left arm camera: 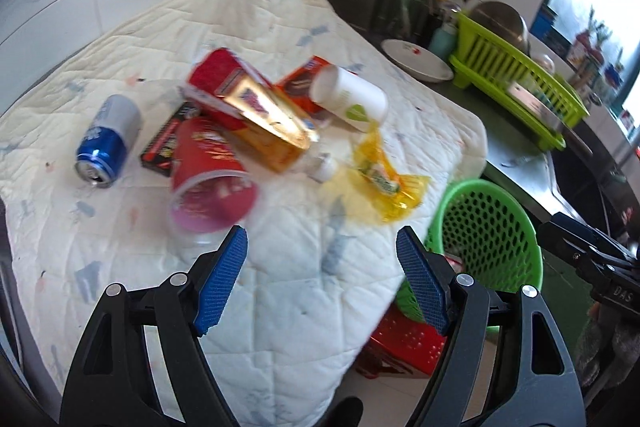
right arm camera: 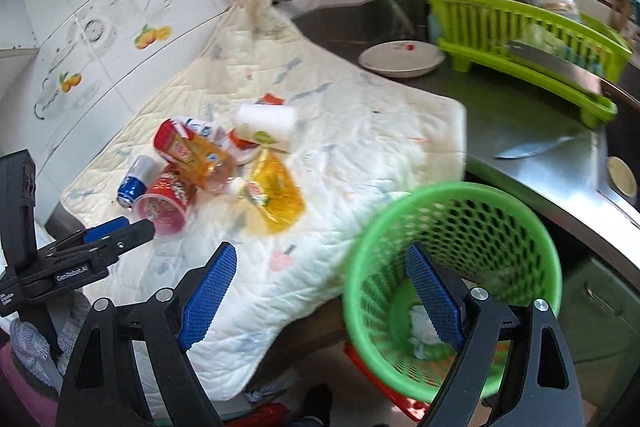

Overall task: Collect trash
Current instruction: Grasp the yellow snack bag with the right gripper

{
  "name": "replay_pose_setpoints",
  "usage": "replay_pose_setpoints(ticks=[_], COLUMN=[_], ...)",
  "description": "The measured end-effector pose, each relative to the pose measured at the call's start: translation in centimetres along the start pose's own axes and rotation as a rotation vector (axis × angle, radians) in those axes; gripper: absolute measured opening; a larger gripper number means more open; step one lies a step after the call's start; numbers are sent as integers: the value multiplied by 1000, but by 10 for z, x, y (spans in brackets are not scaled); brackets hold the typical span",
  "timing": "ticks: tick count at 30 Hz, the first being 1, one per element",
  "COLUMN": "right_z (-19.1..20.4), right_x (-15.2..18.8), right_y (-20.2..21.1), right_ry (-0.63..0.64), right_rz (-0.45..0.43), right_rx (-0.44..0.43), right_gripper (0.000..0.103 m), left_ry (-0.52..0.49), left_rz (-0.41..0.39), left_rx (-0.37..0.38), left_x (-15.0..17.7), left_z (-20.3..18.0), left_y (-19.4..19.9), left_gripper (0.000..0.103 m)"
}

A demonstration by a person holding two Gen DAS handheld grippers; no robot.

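A pile of trash lies on a white quilted cloth [left arm camera: 280,287]: a blue can [left arm camera: 108,143], a red cup [left arm camera: 208,175] on its side, an orange box [left arm camera: 268,123], a white bottle [left arm camera: 348,97] and a yellow wrapper [left arm camera: 384,179]. A green mesh basket [right arm camera: 452,267] stands by the cloth's edge, with white paper inside. My left gripper [left arm camera: 322,279] is open and empty, near the red cup. My right gripper [right arm camera: 320,295] is open and empty, one finger over the basket's mouth. The pile also shows in the right wrist view [right arm camera: 216,171].
A lime dish rack [left arm camera: 516,95] with a metal bowl, a white plate [left arm camera: 416,61] and a knife holder stand on the dark counter at the back right. A red stool [left arm camera: 404,347] sits under the basket. Tiled wall behind.
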State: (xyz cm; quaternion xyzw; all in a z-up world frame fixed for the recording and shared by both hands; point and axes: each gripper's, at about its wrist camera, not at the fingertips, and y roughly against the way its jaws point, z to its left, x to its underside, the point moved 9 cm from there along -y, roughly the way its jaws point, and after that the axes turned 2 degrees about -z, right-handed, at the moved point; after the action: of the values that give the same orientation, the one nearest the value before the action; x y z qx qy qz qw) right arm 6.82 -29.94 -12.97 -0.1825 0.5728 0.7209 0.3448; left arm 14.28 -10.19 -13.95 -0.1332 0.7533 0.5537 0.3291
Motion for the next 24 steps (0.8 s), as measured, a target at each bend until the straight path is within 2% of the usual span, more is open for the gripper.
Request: replay_pose_setpoints(ticks=[7,13,24], right_z=[40,60,64], right_x=[-12,-14,-21], right_y=[-38,-75,-136], right_ry=[133,209,252], right_rz=[45,94,172], right_rx=[-47,-68,-55], right_gripper=[84,84,80], left_ry=[82,121,151], left_rz=[-17,-22,-24], left_rx=[-48,-75,-78], left_x=[-3,-7,-25], left_z=[47,72,91], left_y=[8,8,-1], left_gripper=[76,76,76])
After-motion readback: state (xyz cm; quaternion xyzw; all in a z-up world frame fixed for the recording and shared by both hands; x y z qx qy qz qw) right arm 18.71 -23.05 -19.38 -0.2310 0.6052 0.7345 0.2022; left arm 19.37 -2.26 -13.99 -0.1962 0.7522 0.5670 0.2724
